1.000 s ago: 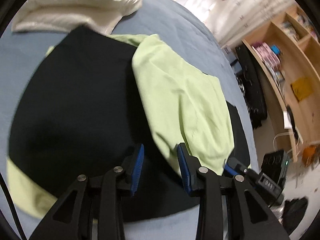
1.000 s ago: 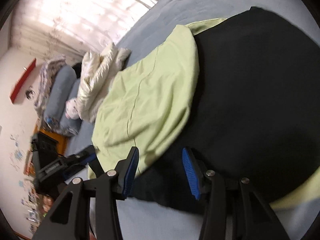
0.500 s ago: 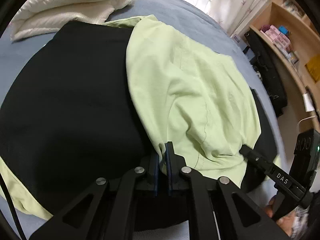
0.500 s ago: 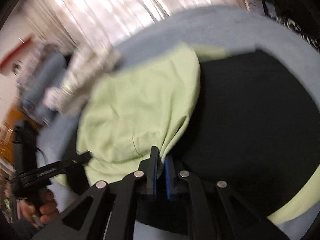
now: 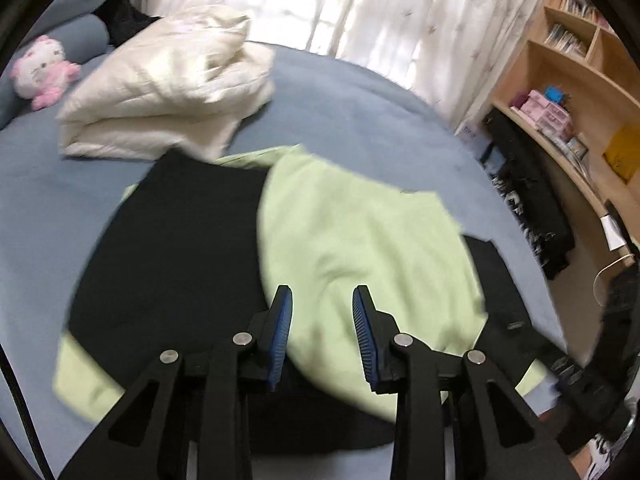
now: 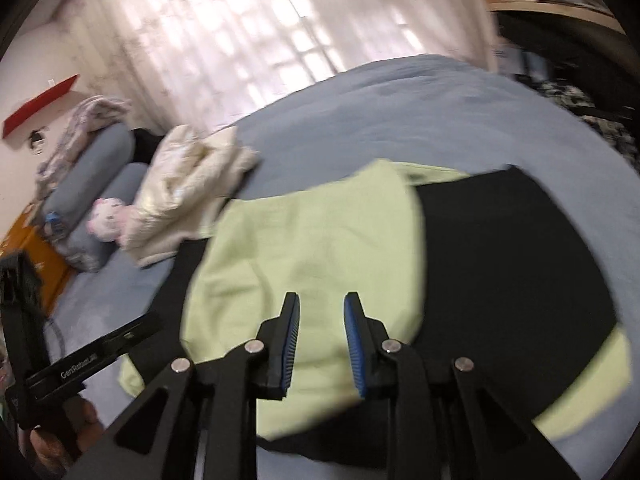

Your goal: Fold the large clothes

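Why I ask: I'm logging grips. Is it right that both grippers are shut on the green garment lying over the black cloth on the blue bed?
Not quite: both the left gripper and right gripper are open, holding nothing, as each wrist view shows. The green garment does lie over the black cloth.

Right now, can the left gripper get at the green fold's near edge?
Probably yes. The left gripper is open, hovering just over the light green garment, which lies on top of the black garment. Nothing sits between the fingers and the fabric.
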Available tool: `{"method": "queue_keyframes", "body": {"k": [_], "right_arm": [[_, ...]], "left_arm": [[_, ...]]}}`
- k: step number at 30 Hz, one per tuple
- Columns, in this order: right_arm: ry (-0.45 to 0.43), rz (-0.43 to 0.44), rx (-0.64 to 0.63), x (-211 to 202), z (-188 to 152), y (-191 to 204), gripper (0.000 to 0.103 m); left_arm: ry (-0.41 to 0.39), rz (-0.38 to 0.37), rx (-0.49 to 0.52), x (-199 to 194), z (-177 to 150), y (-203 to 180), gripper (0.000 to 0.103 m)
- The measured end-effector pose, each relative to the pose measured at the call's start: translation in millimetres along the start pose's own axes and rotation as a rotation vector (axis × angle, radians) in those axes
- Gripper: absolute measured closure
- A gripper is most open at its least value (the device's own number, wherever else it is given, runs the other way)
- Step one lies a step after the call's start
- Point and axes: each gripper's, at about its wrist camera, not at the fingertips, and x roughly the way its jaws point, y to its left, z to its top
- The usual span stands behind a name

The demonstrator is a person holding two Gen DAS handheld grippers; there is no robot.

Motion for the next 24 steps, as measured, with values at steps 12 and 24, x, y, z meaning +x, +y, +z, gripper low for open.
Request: {"method": "queue_keyframes", "body": {"k": [12,24], "right_arm": [[0.155,-0.075,0.000,102,4,-8,0.083],[0.106,-0.134,0.128,47,-9,-44,0.085]], "left_arm": [[0.135,0.158,-0.013,114,13,1,0.095],[0.111,0.147,0.019,85,1,2,0.092]]}}
